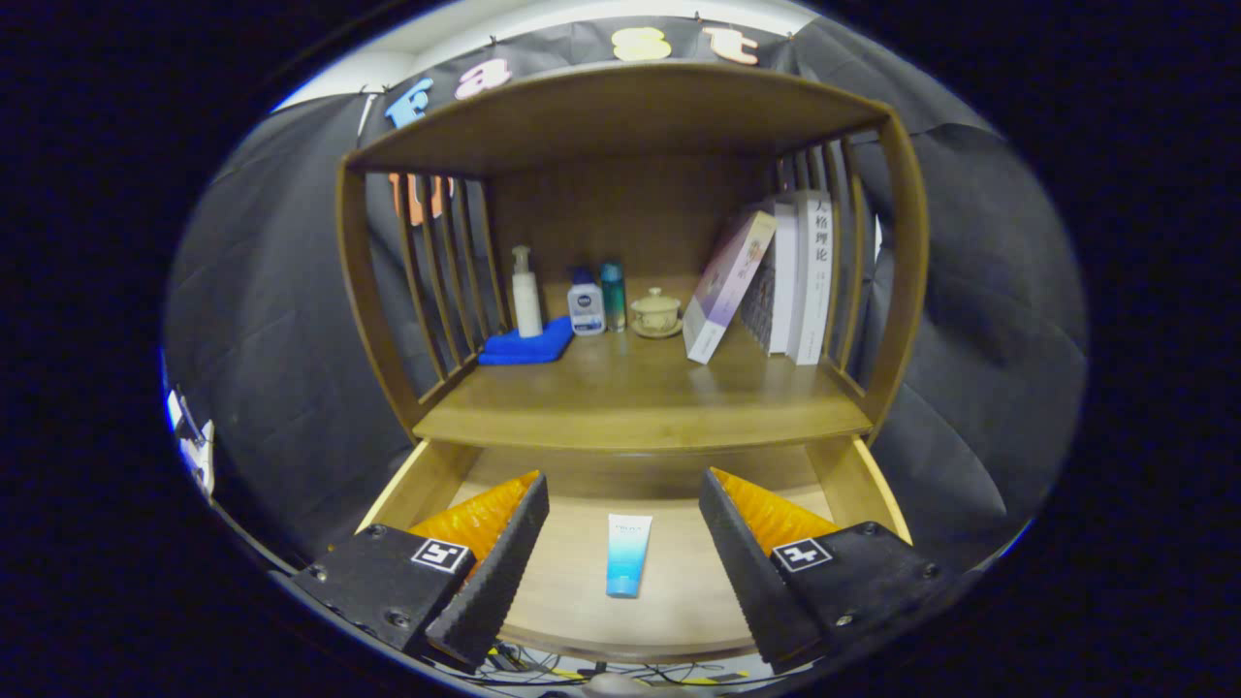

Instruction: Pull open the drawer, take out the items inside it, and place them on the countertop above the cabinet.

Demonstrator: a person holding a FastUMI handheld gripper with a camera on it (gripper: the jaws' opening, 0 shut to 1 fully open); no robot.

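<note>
The gripper (622, 538) hangs over the pulled-out drawer (873, 485) with its fingers spread wide and holding nothing; a blue-and-white tube (627, 554) lies flat on the drawer floor between them, touching neither. The drawer's back part is hidden under the countertop (640, 407), and its front corners are covered by the fingers. On the countertop stand a pump bottle (525, 293) on a blue cloth (528, 344), two small bottles (598, 299), a lidded cup (656, 312) and some books (776, 281), one leaning.

Screwed housings with square tags behind ridged, wide-apart jaws of gripper (620, 543)
</note>
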